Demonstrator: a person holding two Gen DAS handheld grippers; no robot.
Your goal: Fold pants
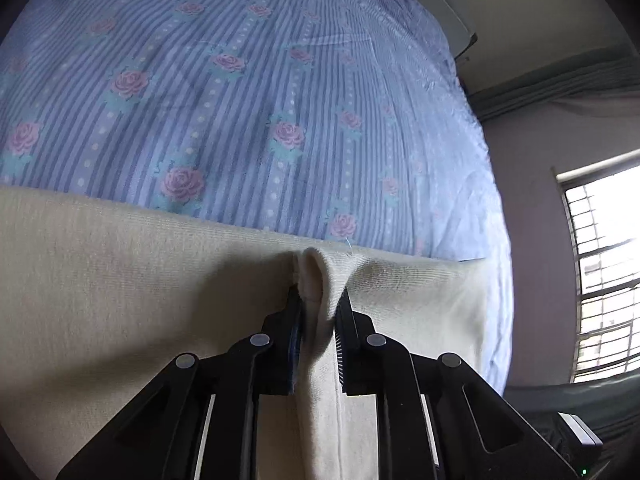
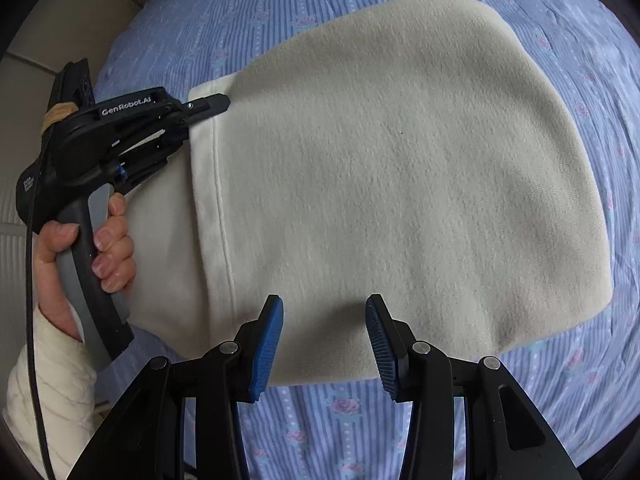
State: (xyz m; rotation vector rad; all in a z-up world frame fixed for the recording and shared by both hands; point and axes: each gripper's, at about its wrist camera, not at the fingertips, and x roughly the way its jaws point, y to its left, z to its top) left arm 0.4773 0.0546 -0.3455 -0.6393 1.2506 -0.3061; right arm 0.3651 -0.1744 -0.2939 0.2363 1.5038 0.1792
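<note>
Pinching the pants (image 1: 120,280) edge, left gripper (image 1: 318,300) on bedsheet (image 1: 240,80), right gripper (image 2: 324,312) spread above pants, gripping nothing.

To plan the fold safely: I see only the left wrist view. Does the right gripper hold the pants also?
Observer: No. The right gripper is open over the near edge of the pants, gripping nothing.
Operator: How do the pants lie?
Observer: Flat on the bed sheet as one broad panel, with a stitched band along the side that the left gripper pinches.
Operator: What holds that gripper?
Observer: A hand in a cream sleeve.
</note>
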